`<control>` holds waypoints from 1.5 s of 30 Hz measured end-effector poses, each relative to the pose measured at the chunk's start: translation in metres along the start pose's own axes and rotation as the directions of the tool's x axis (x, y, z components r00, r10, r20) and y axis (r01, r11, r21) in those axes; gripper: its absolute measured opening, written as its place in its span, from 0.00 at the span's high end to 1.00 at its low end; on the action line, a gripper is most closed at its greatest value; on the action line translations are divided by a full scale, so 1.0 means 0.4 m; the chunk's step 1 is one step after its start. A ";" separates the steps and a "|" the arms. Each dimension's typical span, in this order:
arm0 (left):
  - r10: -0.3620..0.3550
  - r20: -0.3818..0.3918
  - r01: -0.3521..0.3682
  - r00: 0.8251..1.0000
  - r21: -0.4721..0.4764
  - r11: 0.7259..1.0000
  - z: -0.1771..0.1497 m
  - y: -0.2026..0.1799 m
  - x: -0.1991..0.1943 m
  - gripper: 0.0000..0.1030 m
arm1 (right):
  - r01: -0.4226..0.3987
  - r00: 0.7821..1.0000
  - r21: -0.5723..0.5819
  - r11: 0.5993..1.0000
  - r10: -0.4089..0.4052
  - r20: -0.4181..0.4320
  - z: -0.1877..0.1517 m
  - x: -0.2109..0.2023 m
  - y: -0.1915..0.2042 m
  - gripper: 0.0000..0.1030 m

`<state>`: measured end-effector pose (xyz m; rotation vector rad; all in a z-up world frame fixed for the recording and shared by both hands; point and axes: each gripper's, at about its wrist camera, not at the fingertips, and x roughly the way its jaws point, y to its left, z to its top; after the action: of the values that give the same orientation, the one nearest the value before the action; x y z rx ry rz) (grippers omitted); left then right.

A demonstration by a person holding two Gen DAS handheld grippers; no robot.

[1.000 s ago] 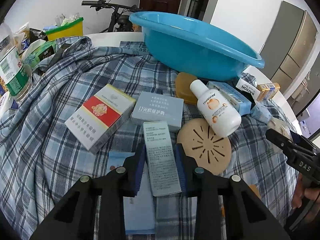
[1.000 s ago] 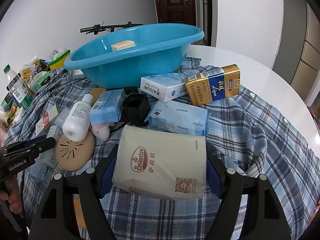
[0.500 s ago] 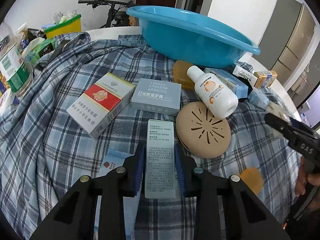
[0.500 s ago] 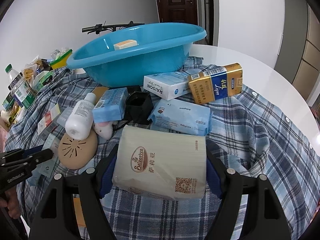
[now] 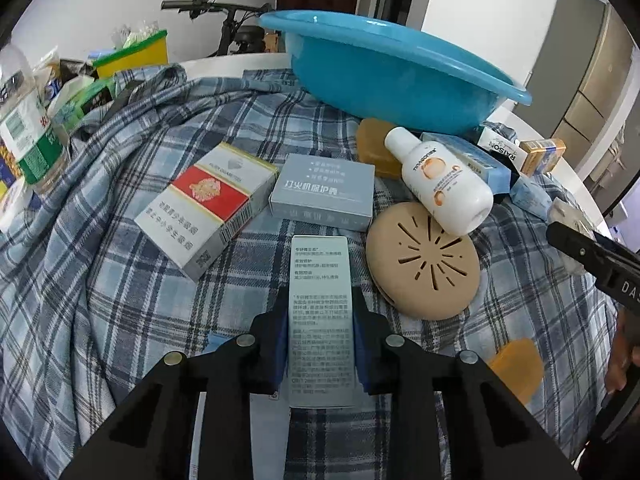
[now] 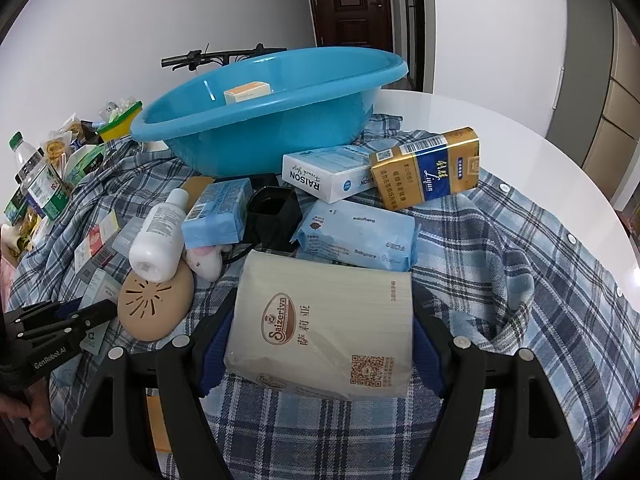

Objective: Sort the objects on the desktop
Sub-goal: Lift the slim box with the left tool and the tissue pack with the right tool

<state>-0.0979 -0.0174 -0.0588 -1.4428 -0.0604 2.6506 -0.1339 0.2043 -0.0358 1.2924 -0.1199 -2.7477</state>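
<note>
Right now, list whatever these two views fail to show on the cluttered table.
- Blue basin, left wrist view: its near wall hides the inside; the right wrist view shows only one small box there.
- Pale blue packet, left wrist view: mostly covered by the left claw and its grey box.
- Black holder, right wrist view: inside too dark.
- Snack packets, right wrist view: too small to read.

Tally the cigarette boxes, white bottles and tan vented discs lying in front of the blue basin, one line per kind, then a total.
Cigarette boxes: 3 (red-and-white, gold, RAISON)
White bottles: 1
Tan vented discs: 1
Total: 5
</note>
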 end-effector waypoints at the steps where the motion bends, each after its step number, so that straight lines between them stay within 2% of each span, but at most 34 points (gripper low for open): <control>1: 0.000 0.002 0.000 1.000 0.005 1.000 -0.001 -0.003 -0.002 0.72 | 0.001 1.000 0.001 1.000 -0.001 0.000 0.000 0.000 0.000 0.28; 18: -0.010 0.076 0.010 0.997 0.008 1.000 0.027 -0.018 -0.053 0.72 | 0.012 0.999 -0.013 1.000 -0.011 0.033 0.010 -0.029 0.007 0.28; 23: -0.016 0.139 0.014 0.990 0.016 1.000 0.061 -0.034 -0.090 0.72 | 0.022 0.998 -0.022 1.000 -0.020 0.064 0.025 -0.055 0.015 0.28; 30: -0.023 0.255 0.014 0.967 0.037 0.999 0.126 -0.058 -0.172 0.72 | 0.036 0.988 -0.062 0.997 -0.026 0.152 0.062 -0.123 0.047 0.28; 36: -0.026 0.354 0.012 0.935 0.041 0.999 0.171 -0.073 -0.247 0.72 | 0.034 0.964 -0.078 0.996 -0.013 0.265 0.101 -0.207 0.071 0.28; 39: -0.035 0.387 0.018 0.921 0.047 0.999 0.183 -0.078 -0.279 0.72 | 0.029 0.952 -0.084 0.996 -0.002 0.305 0.113 -0.243 0.082 0.28; 45: -0.050 0.421 0.029 0.905 0.056 0.998 0.183 -0.088 -0.324 0.72 | 0.019 0.935 -0.092 0.996 0.015 0.354 0.122 -0.292 0.100 0.28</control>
<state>-0.0866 0.0027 0.0925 -0.8166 -0.0631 2.8557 -0.0952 0.1809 0.0890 0.7621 -0.0151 -2.9185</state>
